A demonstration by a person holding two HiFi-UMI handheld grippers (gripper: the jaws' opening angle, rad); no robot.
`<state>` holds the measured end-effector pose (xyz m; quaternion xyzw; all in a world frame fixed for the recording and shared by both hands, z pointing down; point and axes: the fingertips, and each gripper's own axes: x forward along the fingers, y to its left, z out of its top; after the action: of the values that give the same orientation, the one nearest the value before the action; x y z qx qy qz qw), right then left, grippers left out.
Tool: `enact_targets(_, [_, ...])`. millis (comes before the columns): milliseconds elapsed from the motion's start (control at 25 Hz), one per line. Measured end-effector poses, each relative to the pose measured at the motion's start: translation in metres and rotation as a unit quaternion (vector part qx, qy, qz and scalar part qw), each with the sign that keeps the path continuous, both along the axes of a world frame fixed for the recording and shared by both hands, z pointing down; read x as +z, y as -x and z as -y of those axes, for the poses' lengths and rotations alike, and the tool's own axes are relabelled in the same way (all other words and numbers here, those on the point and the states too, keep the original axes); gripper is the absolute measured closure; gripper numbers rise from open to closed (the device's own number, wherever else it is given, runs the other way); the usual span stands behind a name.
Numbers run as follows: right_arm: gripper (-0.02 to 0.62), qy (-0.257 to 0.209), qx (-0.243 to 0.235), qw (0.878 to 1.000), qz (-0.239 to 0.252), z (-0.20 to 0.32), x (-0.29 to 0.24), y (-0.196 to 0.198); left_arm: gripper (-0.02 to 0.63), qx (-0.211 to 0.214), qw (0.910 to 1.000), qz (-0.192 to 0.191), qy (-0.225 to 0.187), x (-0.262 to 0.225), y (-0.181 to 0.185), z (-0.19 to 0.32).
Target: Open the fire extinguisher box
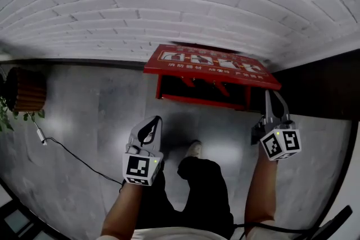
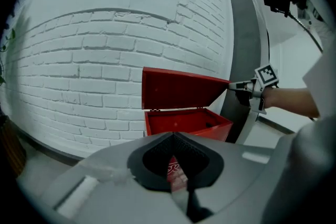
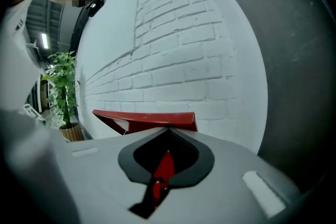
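The red fire extinguisher box (image 1: 202, 99) stands on the floor against the white brick wall, its lid (image 1: 211, 64) raised. The left gripper view shows the lid (image 2: 178, 89) tilted up over the open box (image 2: 184, 123). My right gripper (image 1: 271, 95) is shut, and its tip touches the underside of the lid's front edge near the right corner; the left gripper view shows that gripper (image 2: 233, 85) at that corner. In the right gripper view the lid edge (image 3: 152, 119) lies just above the gripper (image 3: 168, 132). My left gripper (image 1: 153, 122) is shut and empty, well short of the box.
A wood-slat planter (image 1: 25, 89) with a green plant (image 3: 63, 86) stands at the left by the wall. A thin cable (image 1: 73, 154) runs across the grey floor. A dark panel (image 1: 320, 81) borders the box on the right. My own leg and shoe (image 1: 194, 149) are between the grippers.
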<state>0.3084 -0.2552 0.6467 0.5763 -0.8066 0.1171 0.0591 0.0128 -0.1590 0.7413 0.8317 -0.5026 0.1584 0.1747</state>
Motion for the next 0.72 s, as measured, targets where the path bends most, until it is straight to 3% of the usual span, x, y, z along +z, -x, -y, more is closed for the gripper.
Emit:
enact_targets(200, [0.592, -0.030, -0.002, 1.000, -0.003, 0.052, -0.030, -0.002, 0.603, -0.009, 0.9999, -0.010, -0.010, -0.016, 0.002, 0.003])
enact_targets(360, [0.592, -0.029, -0.007, 0.999, -0.014, 0.077, -0.035, -0.005, 0.603, -0.014, 0.9996, -0.018, -0.014, -0.025, 0.006, 0.004])
enact_targets(720, [0.592, -0.021, -0.019, 0.999, -0.028, 0.079, -0.023, 0.016, 0.603, -0.039, 0.9982, -0.038, -0.026, -0.037, 0.017, 0.020])
